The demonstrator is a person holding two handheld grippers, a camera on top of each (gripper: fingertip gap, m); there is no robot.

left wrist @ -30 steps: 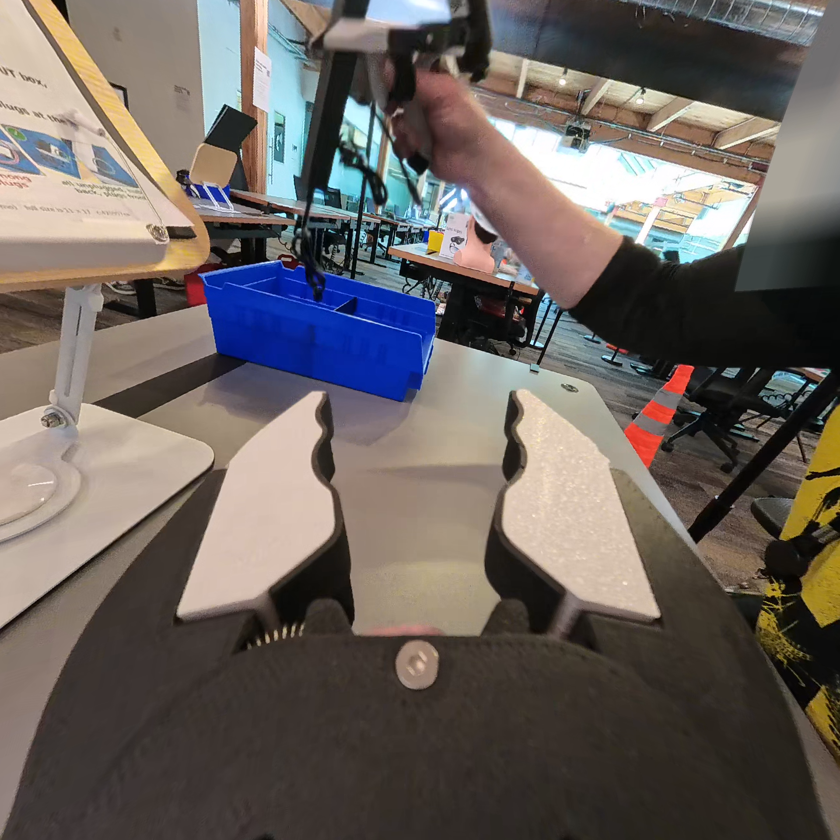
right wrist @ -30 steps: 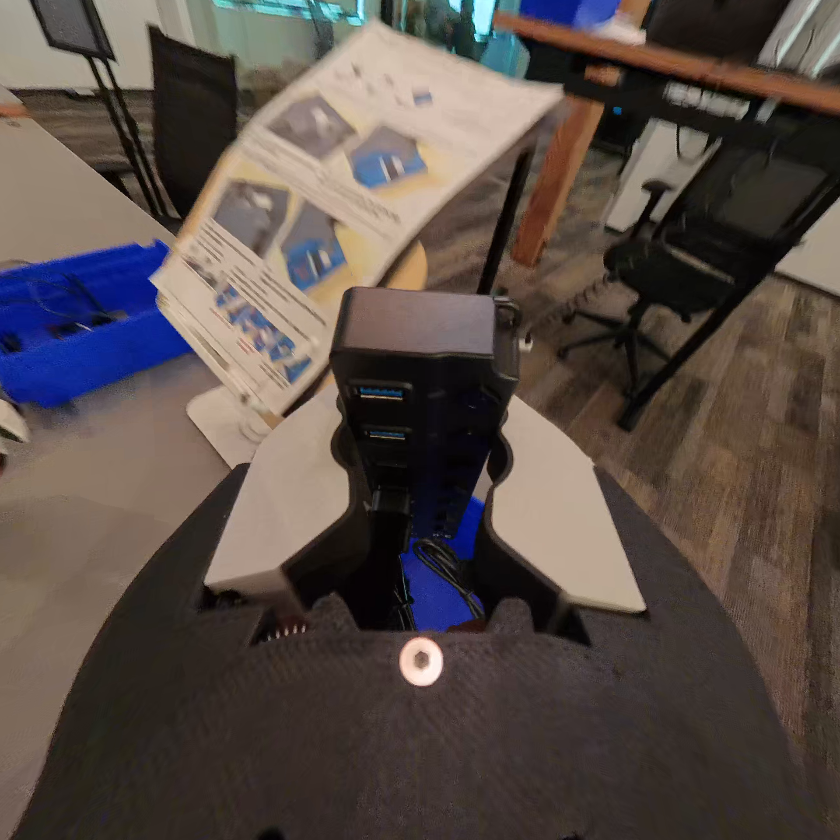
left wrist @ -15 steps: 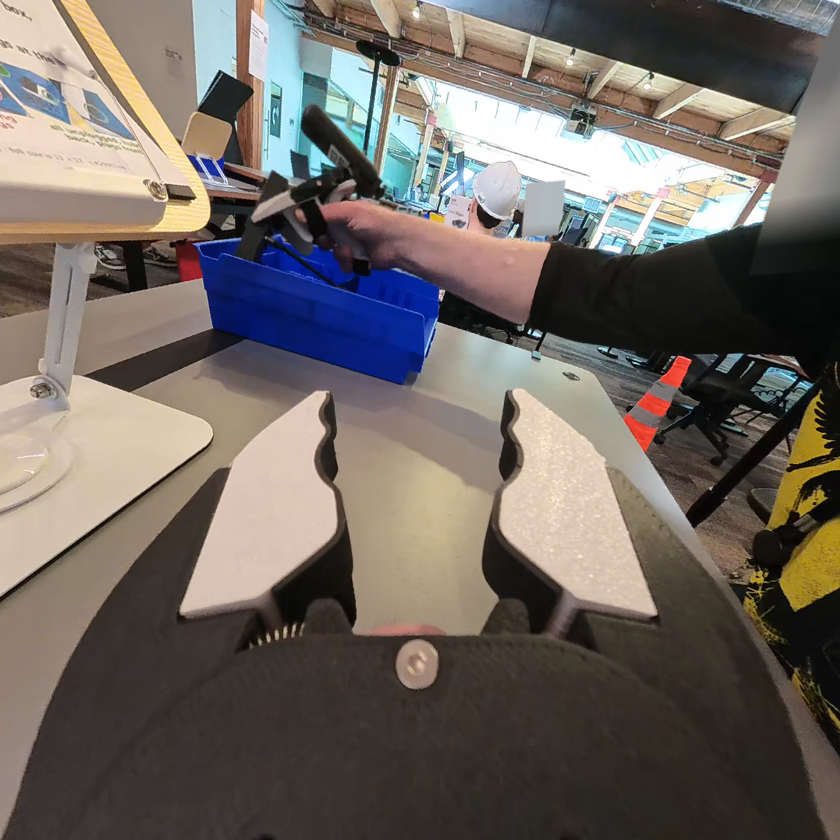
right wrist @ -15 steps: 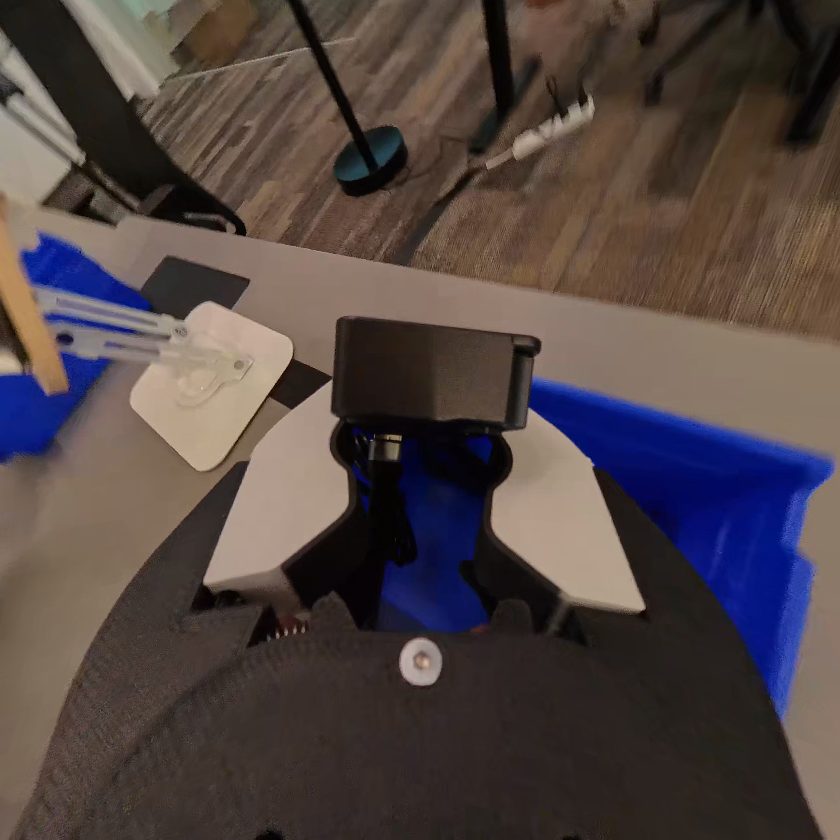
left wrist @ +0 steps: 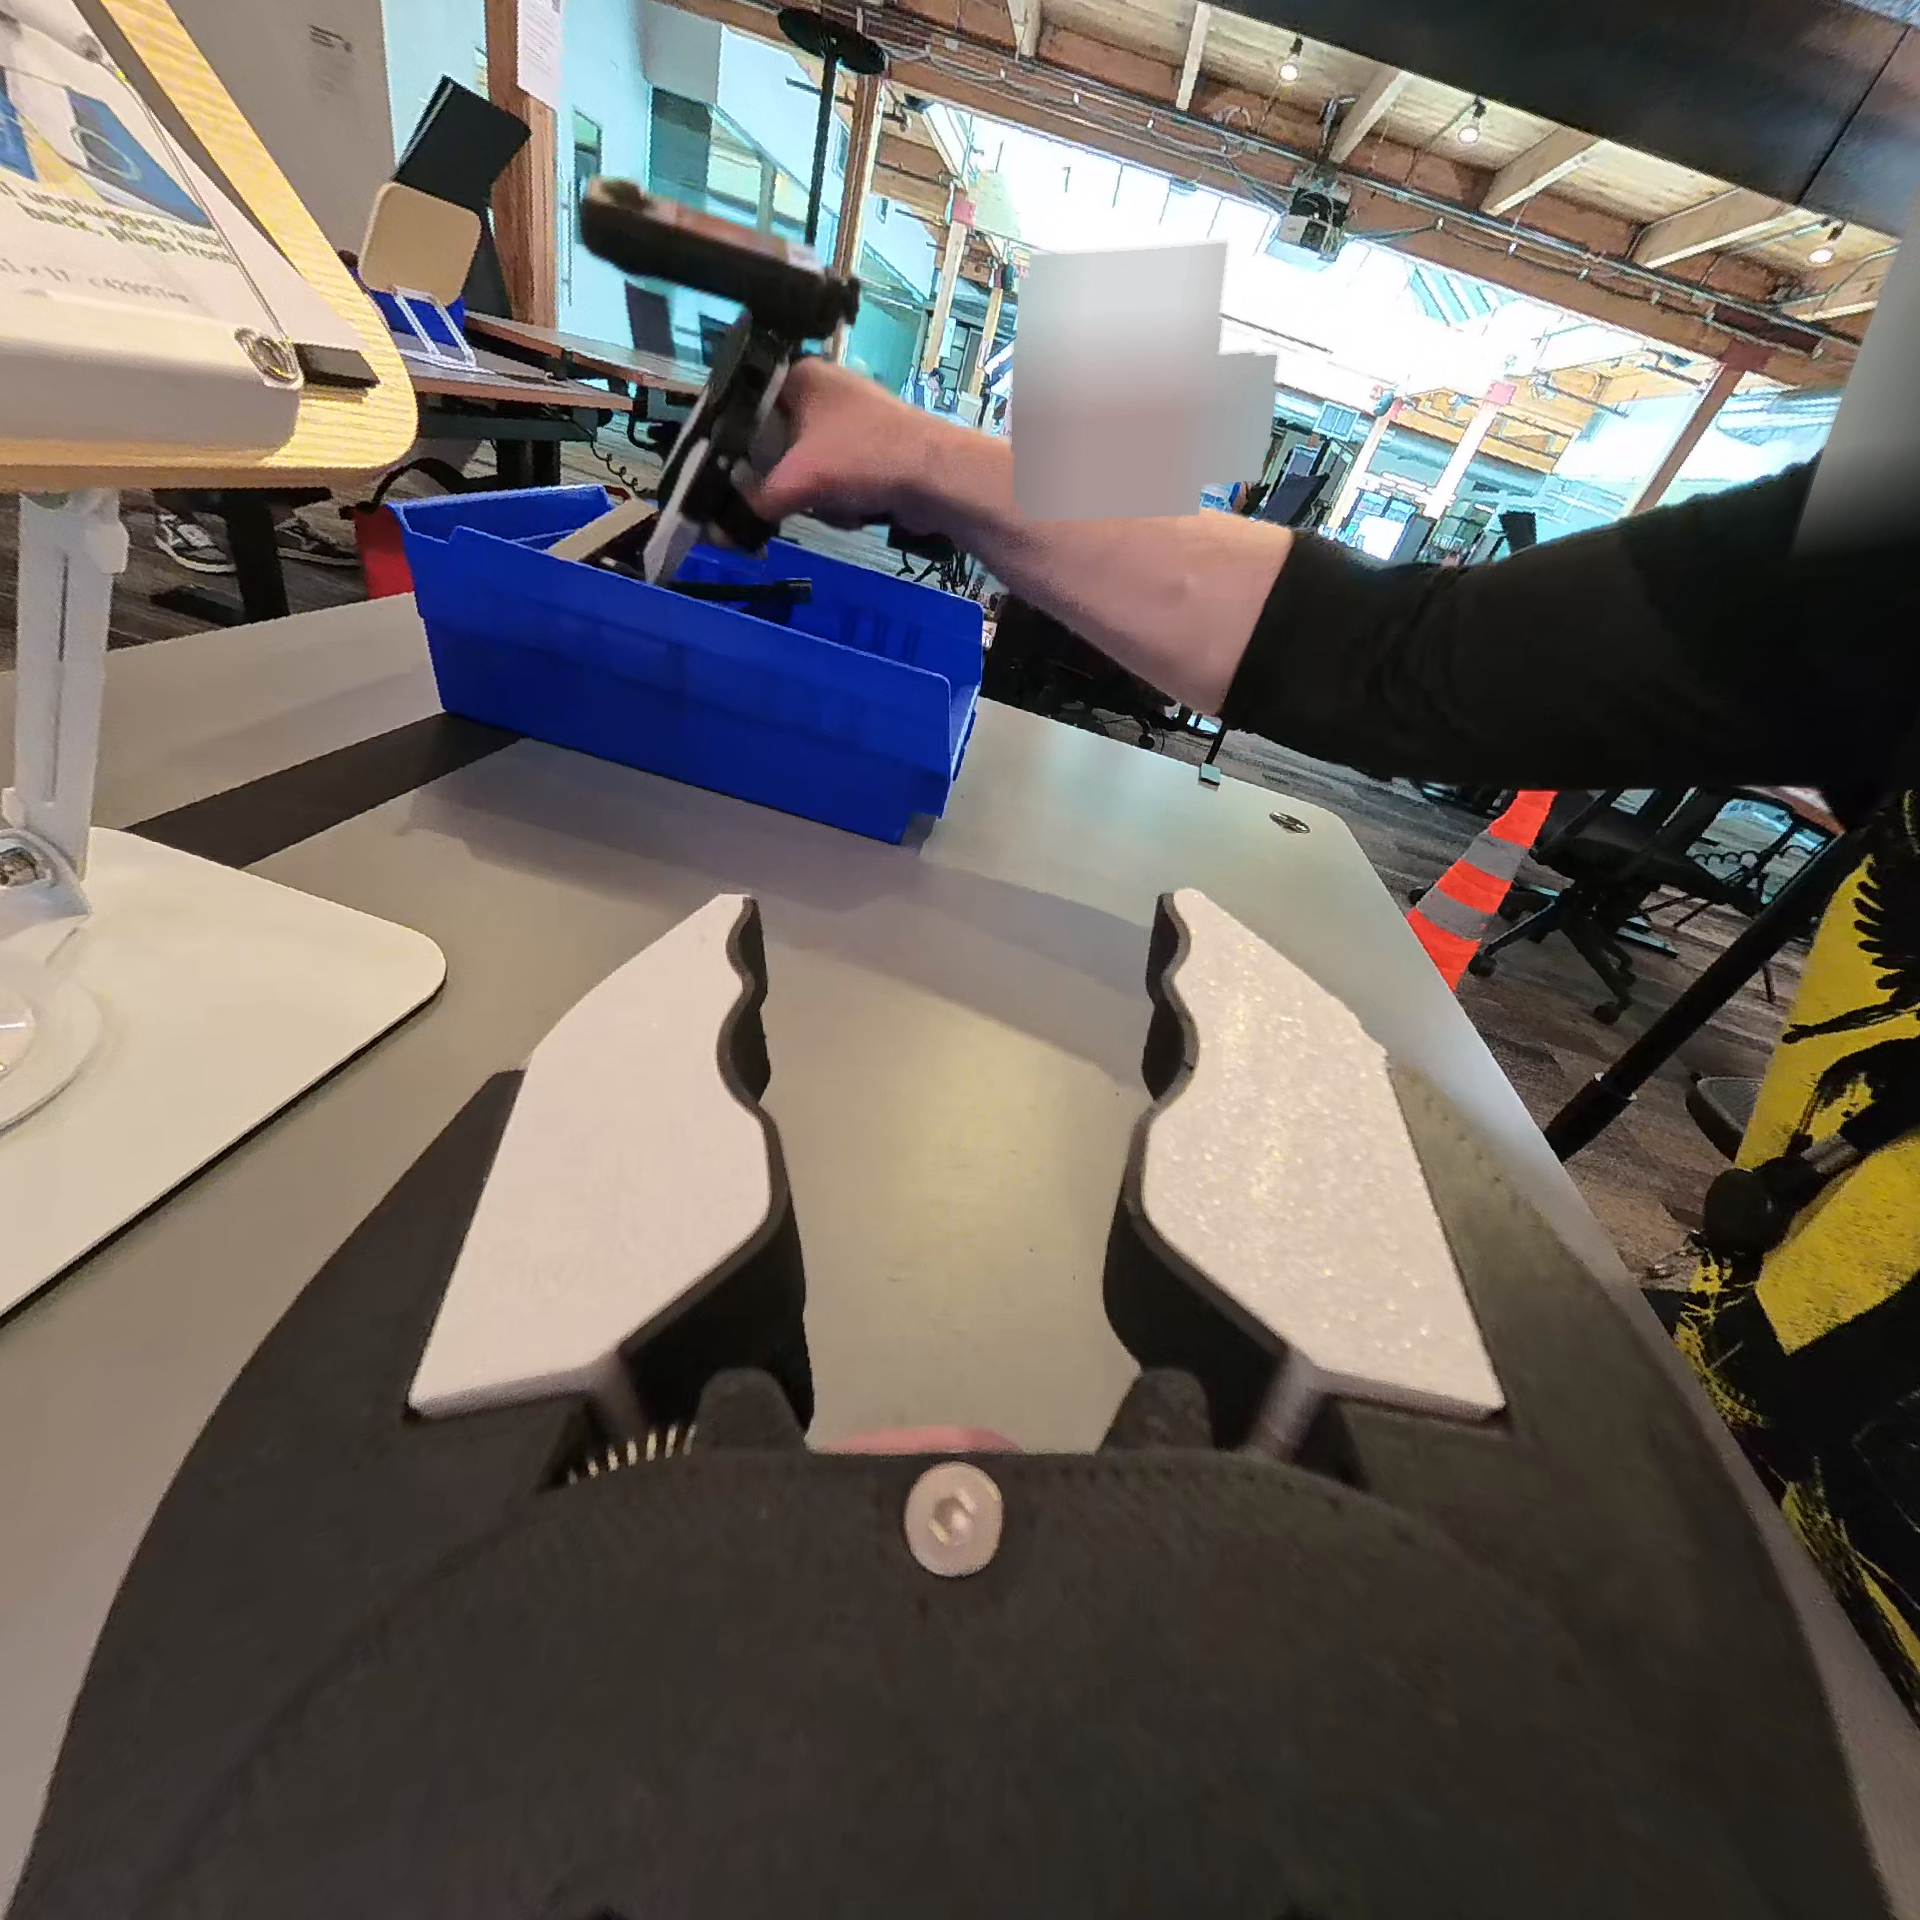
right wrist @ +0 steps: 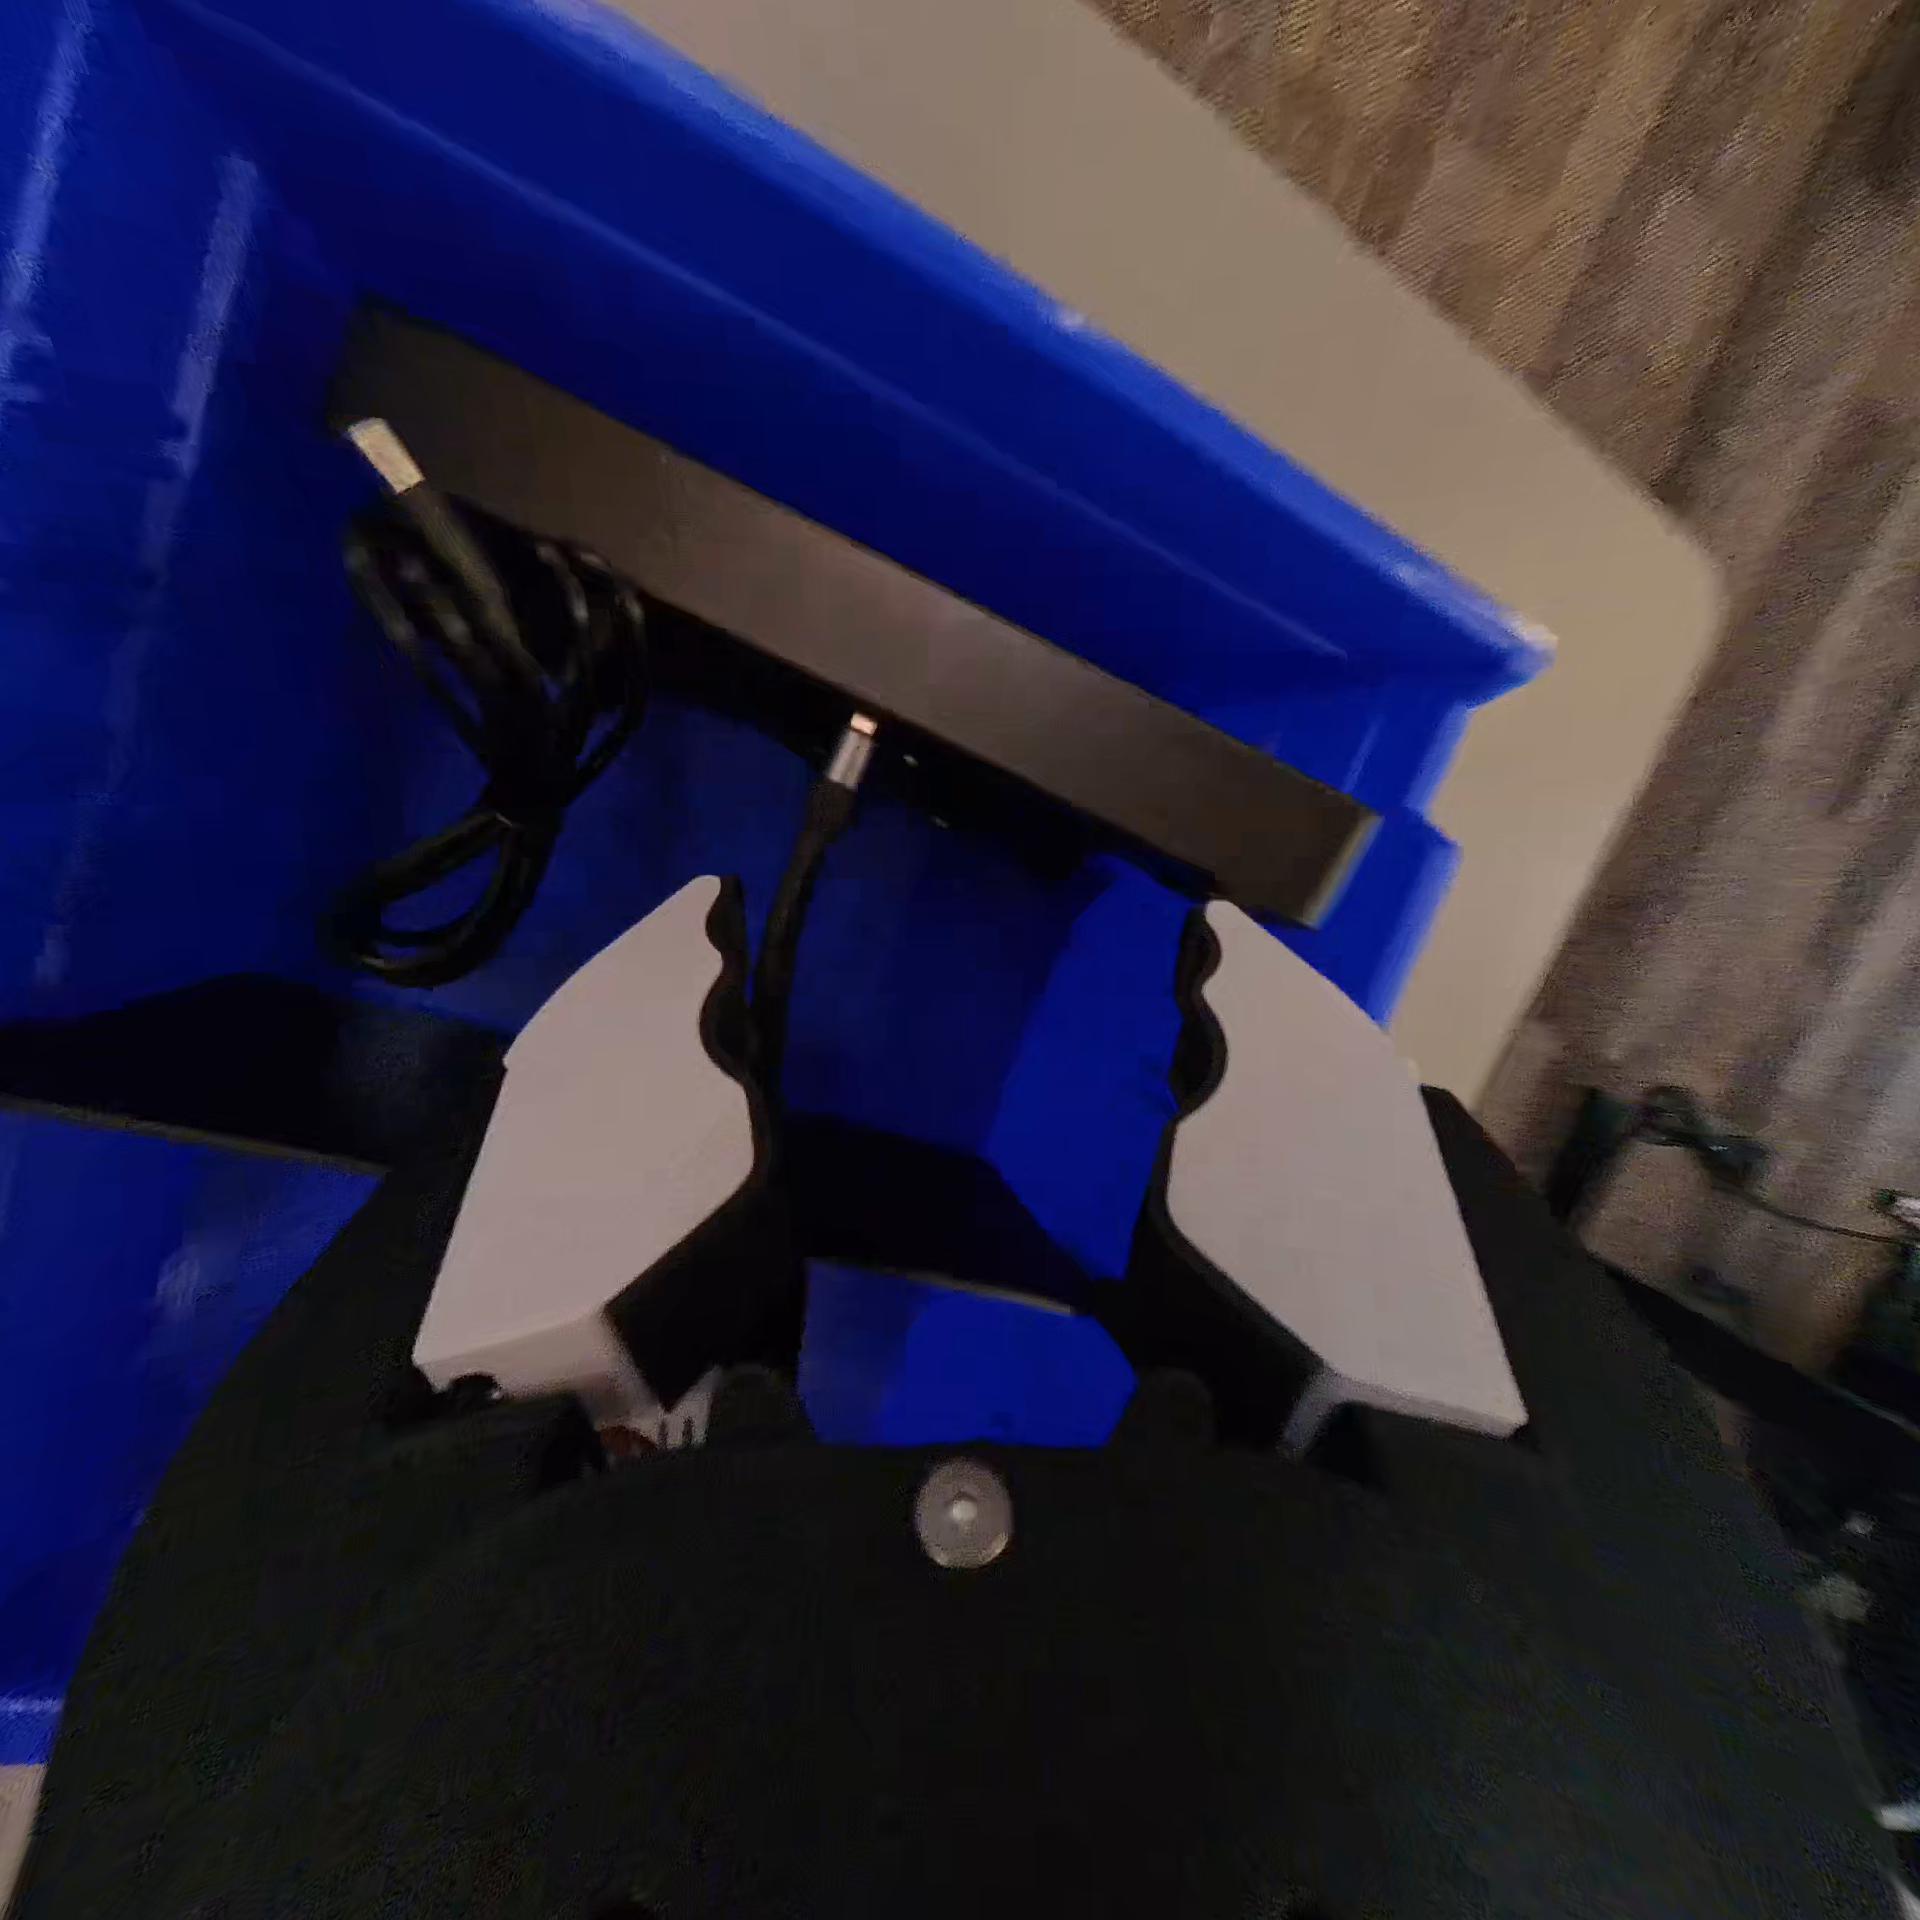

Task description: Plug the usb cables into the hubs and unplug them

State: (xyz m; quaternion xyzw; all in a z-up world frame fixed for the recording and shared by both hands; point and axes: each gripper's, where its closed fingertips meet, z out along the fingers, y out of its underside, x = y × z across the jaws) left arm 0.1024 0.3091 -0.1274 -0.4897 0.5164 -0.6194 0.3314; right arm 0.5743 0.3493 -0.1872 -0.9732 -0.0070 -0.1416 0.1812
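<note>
One black hub [right wrist: 935,665] and two cable plugs lie in the blue bin [right wrist: 935,343]; both tongs gape wide, bare.

We find the left wrist view bright and mostly sharp, daylit from blown-out windows [left wrist: 1558,343], with soft shadows on the grey surface [left wrist: 935,1091], motion smear on the far gripper [left wrist: 717,312] and bowed edges. The right wrist view is dim and blurred throughout.
</note>
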